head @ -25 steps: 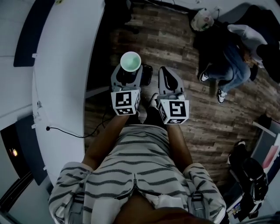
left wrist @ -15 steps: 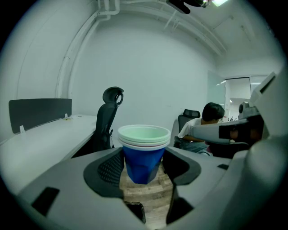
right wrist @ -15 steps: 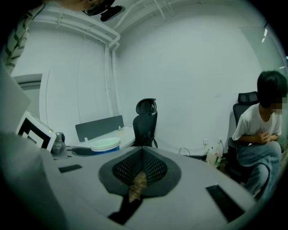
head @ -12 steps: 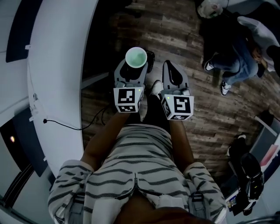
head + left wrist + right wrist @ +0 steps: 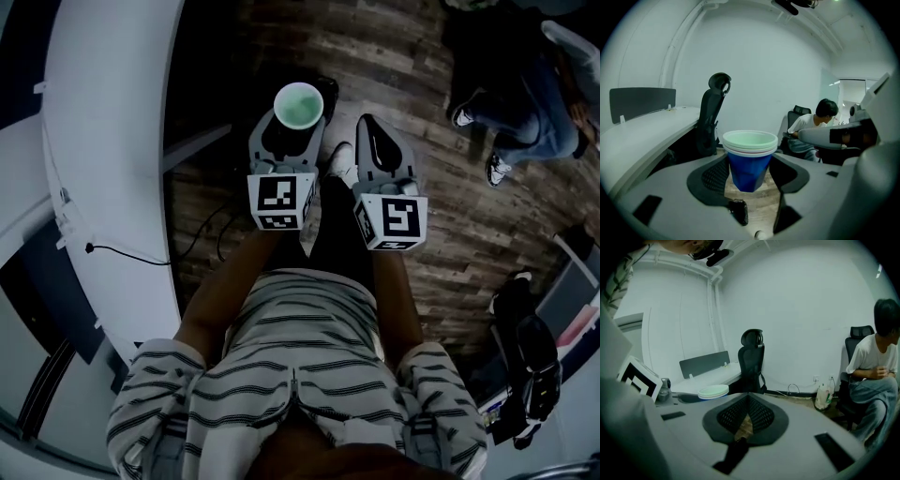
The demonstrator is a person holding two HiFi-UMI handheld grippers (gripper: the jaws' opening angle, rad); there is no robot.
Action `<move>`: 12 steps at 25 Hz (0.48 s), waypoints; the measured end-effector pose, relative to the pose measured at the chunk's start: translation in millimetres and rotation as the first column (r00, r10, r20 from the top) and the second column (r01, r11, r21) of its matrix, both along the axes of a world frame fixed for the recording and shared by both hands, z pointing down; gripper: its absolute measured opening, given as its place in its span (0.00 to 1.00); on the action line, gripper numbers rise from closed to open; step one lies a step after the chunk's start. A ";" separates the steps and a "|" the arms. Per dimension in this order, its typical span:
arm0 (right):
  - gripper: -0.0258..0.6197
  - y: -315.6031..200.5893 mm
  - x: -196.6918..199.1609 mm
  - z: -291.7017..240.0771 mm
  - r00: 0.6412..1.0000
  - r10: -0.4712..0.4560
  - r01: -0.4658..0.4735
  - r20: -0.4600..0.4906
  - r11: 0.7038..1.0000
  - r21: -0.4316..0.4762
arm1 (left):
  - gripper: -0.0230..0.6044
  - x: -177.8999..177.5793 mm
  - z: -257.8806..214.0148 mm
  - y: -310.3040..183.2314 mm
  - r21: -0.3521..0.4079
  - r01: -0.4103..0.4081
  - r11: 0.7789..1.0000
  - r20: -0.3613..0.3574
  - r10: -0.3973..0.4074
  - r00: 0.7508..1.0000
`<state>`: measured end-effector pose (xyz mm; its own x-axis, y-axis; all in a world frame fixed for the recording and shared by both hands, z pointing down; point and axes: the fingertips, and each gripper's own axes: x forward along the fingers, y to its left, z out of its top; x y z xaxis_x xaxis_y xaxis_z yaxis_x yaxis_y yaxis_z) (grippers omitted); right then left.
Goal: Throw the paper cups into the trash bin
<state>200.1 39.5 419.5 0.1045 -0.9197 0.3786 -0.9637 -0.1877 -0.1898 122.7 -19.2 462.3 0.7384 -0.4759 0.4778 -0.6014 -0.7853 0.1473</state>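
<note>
Paper cups [image 5: 749, 159], nested, empty, in left claw [image 5: 291, 127]

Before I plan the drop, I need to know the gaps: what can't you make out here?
- The trash bin: in no view.
- Count of paper cups: unclear; the left gripper view shows only nested rims.
- Cup walls: in the head view, hidden by the left claw.

Dark wood-plank floor [image 5: 450, 244], with a curved white bench [image 5: 112, 141] along the left. A black cable [image 5: 131, 256] lies across the bench to its edge. A black chair [image 5: 751, 359] stands by the bench, and a white bag [image 5: 823, 397] sits on the floor near the wall.
</note>
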 end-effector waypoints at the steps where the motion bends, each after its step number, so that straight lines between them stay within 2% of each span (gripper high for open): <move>1: 0.06 -0.3 -0.2 3.6 1.000 -0.001 0.001 -0.004 1.000 -0.001 | 0.50 -0.6 6.1 0.7 -0.005 0.004 1.000 0.004 -0.004 1.000; 6: 0.06 2.1 1.5 20.5 1.000 0.010 -0.010 -0.001 1.000 -0.009 | 0.50 -2.6 39.8 7.8 -0.047 0.005 0.999 0.030 -0.004 1.000; 12: 0.06 8.5 -5.0 48.6 1.000 0.002 -0.001 0.013 0.999 -0.040 | 0.50 -10.7 81.9 12.6 -0.068 0.002 0.998 0.105 0.005 0.995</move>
<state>195.1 48.0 468.1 0.1009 -0.9036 0.4163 -0.9609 -0.1970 -0.1947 112.0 -6.6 544.1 0.6834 -0.4384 0.5837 -0.6151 -0.7765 0.1369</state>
